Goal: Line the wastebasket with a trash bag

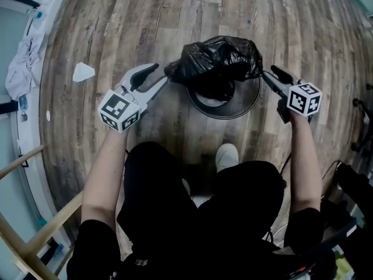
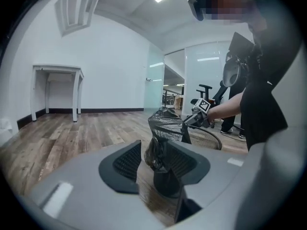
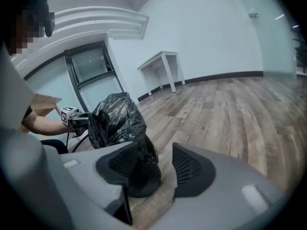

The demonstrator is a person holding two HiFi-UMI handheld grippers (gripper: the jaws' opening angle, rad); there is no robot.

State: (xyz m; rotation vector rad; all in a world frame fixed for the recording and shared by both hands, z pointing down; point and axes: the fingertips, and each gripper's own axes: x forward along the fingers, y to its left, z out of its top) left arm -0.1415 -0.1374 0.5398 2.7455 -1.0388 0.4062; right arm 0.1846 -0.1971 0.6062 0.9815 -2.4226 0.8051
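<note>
Bag [image 1: 220, 63] sits bunched in a black wad on top of the bin [image 1: 224, 116], mostly over the far side. It isn't spread out, and the near rim is bare. L claw [image 1: 161, 74] is at the bag's left edge, R claw [image 1: 269, 73] at its right. Both are released: in each gripper view the jaws stand apart w/ a twist of film between them, lying against one pad only, the other pad clear. So nothing is really gripped atm.

Handling, my guess: thin film, v. light, floppy, slick, no shape of its own. It'll slip out of a loose pinch and may tear if yanked over the rim. Best hold is prob. the mouth hem, one spot per claw on opposite sides, pinched firm, then pulled apart and folded down over the rim. Can't tell where the hem is in that wad. Bin looks light too and could skate or tip if pulled from one side.

Around: plank floor; white scrap [image 1: 83, 71] left of the bin, well apart; person's shoe [image 1: 226, 155] near the bin's near side; cloth [image 1: 23, 57] far left; white table [image 2: 56, 72] by the wall. Nothing stands btw claws and bag, but the wad itself covers much of the bin's opening.
</note>
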